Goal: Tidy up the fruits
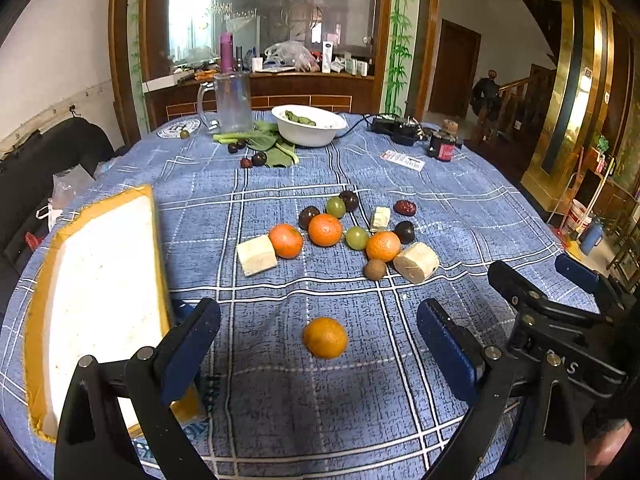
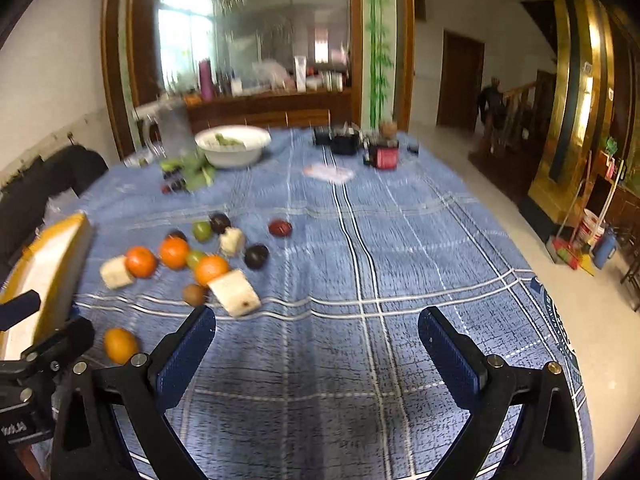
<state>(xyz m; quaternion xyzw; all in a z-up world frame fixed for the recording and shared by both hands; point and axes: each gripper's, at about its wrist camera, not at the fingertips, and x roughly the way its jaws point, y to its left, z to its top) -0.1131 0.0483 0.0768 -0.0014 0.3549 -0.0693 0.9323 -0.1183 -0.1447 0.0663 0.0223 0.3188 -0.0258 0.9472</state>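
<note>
The lone orange (image 1: pixel 325 337) lies low in the centre of the left wrist view, on the blue checked tablecloth (image 1: pixel 360 400), between the spread fingers of the left gripper (image 1: pixel 318 344). I judge it light, round and a little soft, so it may roll; a gentle hold across its widest part seems best. Its skin is bright orange and slightly dull. Above it, mid-frame, is the pile of fruits (image 1: pixel 344 232). A foam tray (image 1: pixel 100 300) stands at the left. The right gripper (image 2: pixel 316 348) is also released, with nothing between its jaws.
</note>
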